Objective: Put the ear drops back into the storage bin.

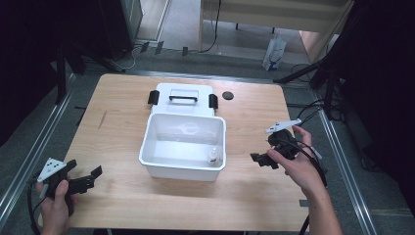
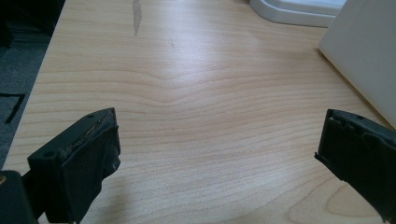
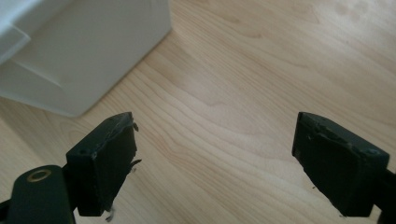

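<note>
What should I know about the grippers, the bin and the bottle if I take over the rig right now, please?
Left gripper: open, holding nothing, near the table's front left corner.
Right gripper: open, holding nothing, just right of the bin.
Bin: white, open, mid-table. A small bottle stands in its front right corner.
Lid: flat on the table right behind the bin, handle up.
Done: bottle is in the bin.
Left, probably: put the lid on, which may take both grippers.
</note>
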A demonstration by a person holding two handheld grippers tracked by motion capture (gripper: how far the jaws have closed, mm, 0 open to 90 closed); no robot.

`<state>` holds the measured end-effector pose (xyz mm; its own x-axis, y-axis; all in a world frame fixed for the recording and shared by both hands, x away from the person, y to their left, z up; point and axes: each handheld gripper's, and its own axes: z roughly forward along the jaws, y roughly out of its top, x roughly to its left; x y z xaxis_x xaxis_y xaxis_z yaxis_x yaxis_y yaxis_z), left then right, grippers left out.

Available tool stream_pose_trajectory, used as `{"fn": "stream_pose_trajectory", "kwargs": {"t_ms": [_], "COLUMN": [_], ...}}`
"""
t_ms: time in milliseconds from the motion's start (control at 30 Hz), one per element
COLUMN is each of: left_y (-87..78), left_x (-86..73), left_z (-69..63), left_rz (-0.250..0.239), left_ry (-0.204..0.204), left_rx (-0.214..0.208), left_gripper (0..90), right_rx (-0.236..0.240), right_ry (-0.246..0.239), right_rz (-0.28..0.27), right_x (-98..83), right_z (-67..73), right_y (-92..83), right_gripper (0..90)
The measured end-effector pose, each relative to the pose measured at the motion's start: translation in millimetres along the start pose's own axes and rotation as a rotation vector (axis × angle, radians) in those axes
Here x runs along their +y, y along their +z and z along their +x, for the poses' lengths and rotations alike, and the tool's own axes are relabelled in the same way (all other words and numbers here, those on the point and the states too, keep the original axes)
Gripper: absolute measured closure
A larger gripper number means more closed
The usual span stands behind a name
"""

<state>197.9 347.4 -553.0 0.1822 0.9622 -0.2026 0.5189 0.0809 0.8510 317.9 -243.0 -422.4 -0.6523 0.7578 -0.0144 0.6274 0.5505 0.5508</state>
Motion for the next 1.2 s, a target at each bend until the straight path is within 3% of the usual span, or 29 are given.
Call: {"fn": "stream_pose_trajectory", "kwargs": {"t_ms": [500, 733, 967, 1033, 1100, 1200], "left_y": [-0.1, -0.3, -0.1, -0.2, -0.1, 0.0], "left_x": [0.0, -0.1, -0.2, -0.2, -0.2, -0.1], "left_z": [-0.1, -0.1, -0.4, -0.3, -0.4, -0.4], "left_rz": [-0.001, 0.0, -0.005, -0.003, -0.004, -0.002], "left_ry": [-0.001, 0.001, -0.001, 0.001, -0.001, 0.0], "left_rx": [0.002, 0.003, 0.003, 0.004, 0.004, 0.005], "left_gripper": [0.0, 0.1, 0.0, 0.1, 0.1, 0.1], "right_rx": [-0.013, -0.03, -0.054, -0.046, -0.068, -0.039], "right_ry": [0.13, 0.173, 0.216, 0.212, 0.195, 0.222], "right_rz": [-0.077, -0.205, -0.295, -0.355, -0.405, -0.454], "right_x": [-75.3, -109.3, -134.9, -144.0, -154.2, -169.3], "right_z": [-11.5, -10.9, -12.1, -11.4, -10.1, -11.9], "right_y": [34.9, 40.6, 42.4, 40.9, 38.9, 37.4], "right_gripper": [13.9, 13.6, 13.6, 13.2, 13.4, 13.3]}}
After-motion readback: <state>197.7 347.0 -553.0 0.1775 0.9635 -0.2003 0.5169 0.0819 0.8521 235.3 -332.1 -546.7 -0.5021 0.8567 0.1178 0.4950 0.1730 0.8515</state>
